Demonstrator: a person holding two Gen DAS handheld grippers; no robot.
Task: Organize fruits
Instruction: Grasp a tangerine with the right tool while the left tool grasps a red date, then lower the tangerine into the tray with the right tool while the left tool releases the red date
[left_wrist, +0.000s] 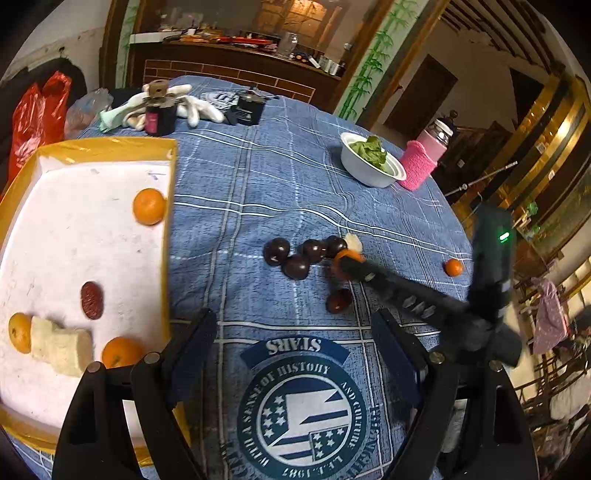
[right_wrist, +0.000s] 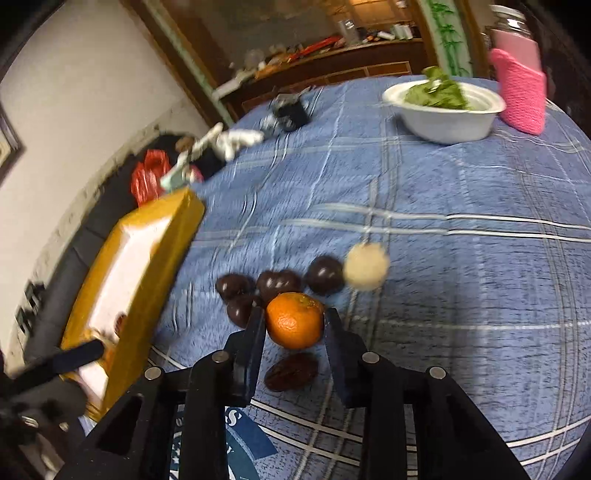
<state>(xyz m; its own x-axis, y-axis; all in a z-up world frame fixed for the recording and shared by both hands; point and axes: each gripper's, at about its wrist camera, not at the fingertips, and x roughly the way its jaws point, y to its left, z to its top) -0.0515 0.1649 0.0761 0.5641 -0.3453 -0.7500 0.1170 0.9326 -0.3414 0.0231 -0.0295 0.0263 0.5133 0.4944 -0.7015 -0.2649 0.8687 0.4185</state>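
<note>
My right gripper (right_wrist: 293, 318) is shut on a tangerine (right_wrist: 294, 326) on the blue checked cloth, one pad against each side of it. Behind it lie several dark round fruits (right_wrist: 280, 284) and a pale round piece (right_wrist: 365, 267); a brown date (right_wrist: 291, 371) lies under the jaws. In the left wrist view the right gripper (left_wrist: 347, 260) reaches in from the right. My left gripper (left_wrist: 295, 332) hangs open over the cloth's printed emblem, holding nothing. To its left, the yellow-rimmed white tray (left_wrist: 74, 236) holds three tangerines (left_wrist: 149, 206), a date (left_wrist: 92, 300) and pale chunks (left_wrist: 61, 345). Another small tangerine (left_wrist: 453, 267) sits far right.
A white bowl of green leaves (left_wrist: 371, 160) and a bottle in a pink sleeve (left_wrist: 424, 162) stand at the far right. White gloves (left_wrist: 192, 105), a dark jar (left_wrist: 159, 116) and a black box (left_wrist: 248, 107) lie at the back. Red bags (left_wrist: 37, 110) hang beyond the table's left edge.
</note>
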